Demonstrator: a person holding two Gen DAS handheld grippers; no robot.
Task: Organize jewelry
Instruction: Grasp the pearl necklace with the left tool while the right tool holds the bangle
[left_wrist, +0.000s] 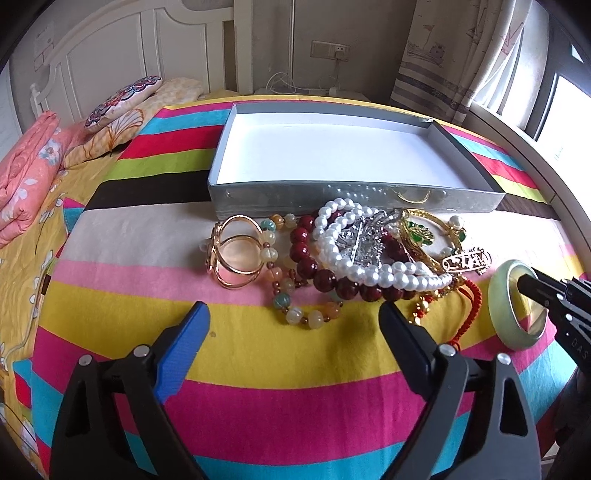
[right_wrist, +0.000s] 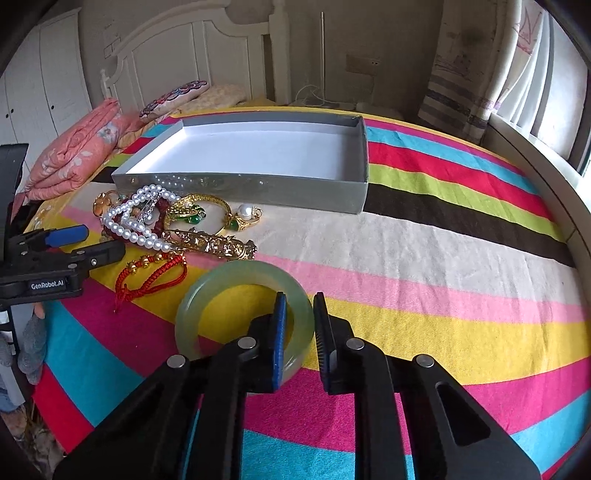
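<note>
A pale green jade bangle (right_wrist: 207, 291) lies on the striped bedspread; it also shows in the left wrist view (left_wrist: 498, 306). My right gripper (right_wrist: 299, 306) straddles its near rim, one finger inside the ring and one outside, with the jaws close around the rim. A jewelry pile sits in front of the box: pearl strands (left_wrist: 369, 266), dark red beads (left_wrist: 325, 277), a gold cuff (left_wrist: 232, 251), gold pieces (right_wrist: 210, 243) and a red cord bracelet (right_wrist: 147, 277). My left gripper (left_wrist: 295, 317) is open and empty just in front of the pile. The grey box (left_wrist: 354, 199) is empty.
Folded pink quilt (left_wrist: 26, 177) and pillows (left_wrist: 122, 99) lie at the far left of the bed. A window and curtain are at the right. The box also shows in the right wrist view (right_wrist: 240, 188).
</note>
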